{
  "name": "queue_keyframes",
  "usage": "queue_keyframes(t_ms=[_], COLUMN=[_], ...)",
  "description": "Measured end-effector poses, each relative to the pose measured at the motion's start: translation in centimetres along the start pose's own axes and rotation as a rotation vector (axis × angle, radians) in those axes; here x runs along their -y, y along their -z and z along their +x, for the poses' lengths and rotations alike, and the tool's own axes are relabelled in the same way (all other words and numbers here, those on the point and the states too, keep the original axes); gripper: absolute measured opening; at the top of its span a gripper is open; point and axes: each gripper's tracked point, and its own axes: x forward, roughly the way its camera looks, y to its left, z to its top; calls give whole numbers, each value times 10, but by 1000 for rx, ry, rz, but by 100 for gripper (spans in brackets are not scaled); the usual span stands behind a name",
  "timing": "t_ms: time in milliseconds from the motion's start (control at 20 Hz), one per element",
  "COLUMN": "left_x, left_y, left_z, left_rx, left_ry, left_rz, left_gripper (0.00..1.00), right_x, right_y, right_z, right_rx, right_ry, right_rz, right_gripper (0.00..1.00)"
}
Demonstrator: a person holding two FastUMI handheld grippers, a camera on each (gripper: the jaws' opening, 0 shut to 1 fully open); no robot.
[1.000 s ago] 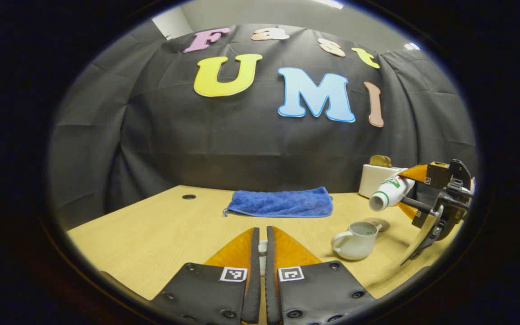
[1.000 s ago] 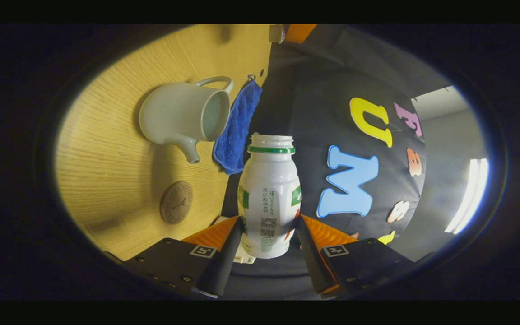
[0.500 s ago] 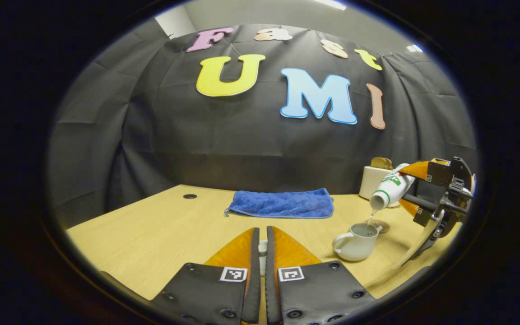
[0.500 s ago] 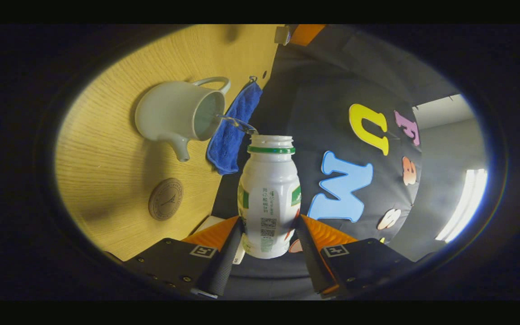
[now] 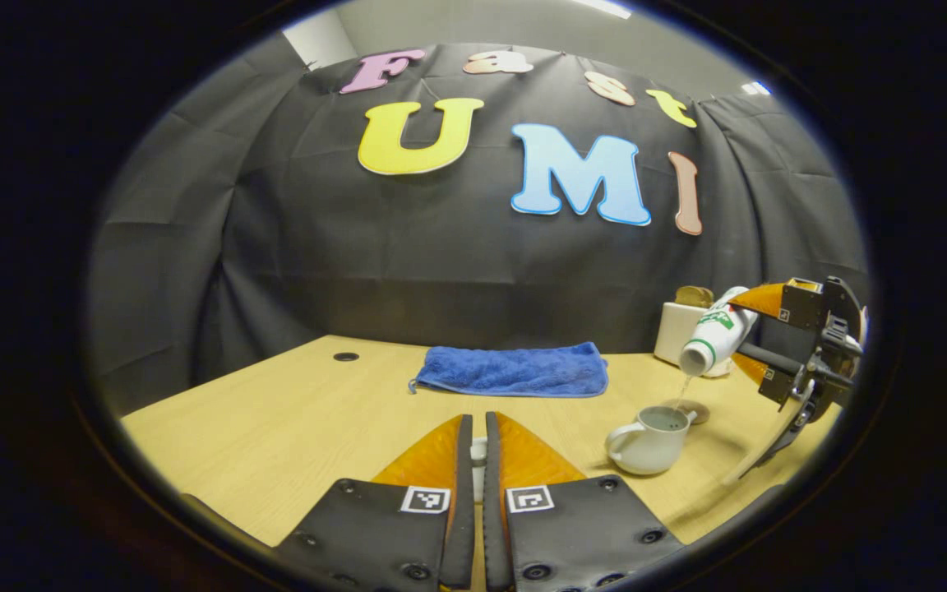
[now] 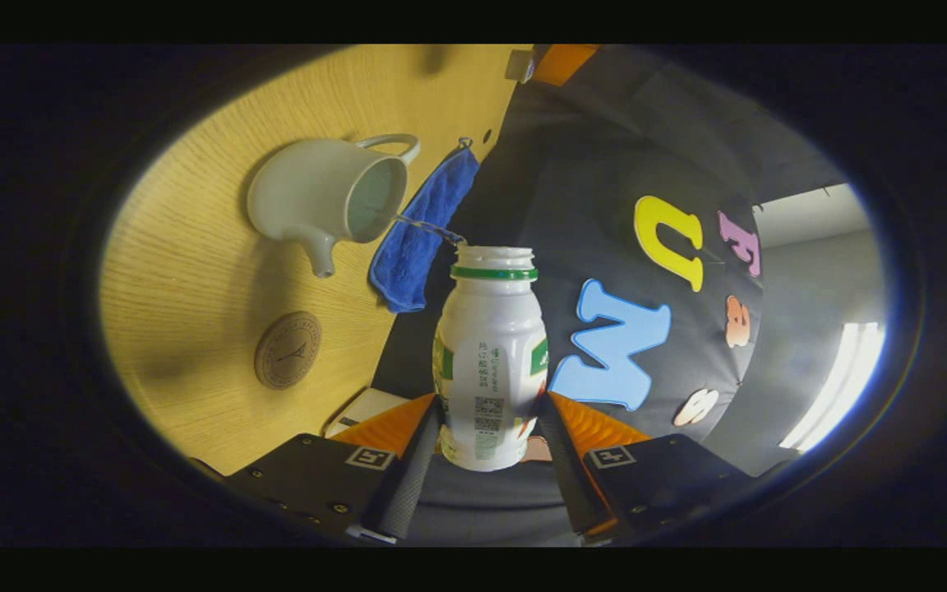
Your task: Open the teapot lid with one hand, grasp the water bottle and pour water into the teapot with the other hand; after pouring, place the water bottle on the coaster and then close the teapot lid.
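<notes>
Between my right gripper's (image 6: 486, 448) jaws I hold the water bottle (image 6: 490, 353) low on its body, both fingers pressed to its sides, mouth tipped away from me. Beyond that mouth a thin stream (image 6: 424, 228) runs into the open teapot (image 6: 325, 205). I judge the plastic bottle light and a bit squashy, so the low grip is best kept firm but gentle. The coaster (image 6: 288, 361) lies past the jaws to their left, near the teapot's spout. My left gripper's (image 5: 473, 460) jaws are nearly closed on something small and pale, probably the lid (image 5: 478, 469); ceramic, so likely slick and breakable. Farther out lies the blue towel (image 5: 515, 370).
</notes>
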Motion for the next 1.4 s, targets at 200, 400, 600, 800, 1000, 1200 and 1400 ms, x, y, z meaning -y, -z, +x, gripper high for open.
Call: queue_keyframes(t_ms=[200,400,600,800,1000,1200,1400], left_x=[-1,-1,1,0,-1,-3,-5], left_y=[2,2,2,2,4,5,4], left_z=[1,1,2,2,1,1,3], left_rx=[-2,-3,-1,-1,-2,-4,-7], left_ry=[0,0,0,2,1,0,-1], left_rz=[-2,-4,-5,-8,-11,-15,-18], left_gripper=[15,15,15,15,15,15,15], right_x=[5,8,12,16,24,31,38], right_y=[-3,-6,-8,-12,-16,-17,-15], right_z=[1,1,2,4,7,8,8], right_rx=[10,23,36,53,68,79,80], right_ry=[10,18,20,21,36,54,69], right_rz=[-22,-44,-69,-98,-130,-168,-194], right_gripper=[70,70,70,70,70,70,70])
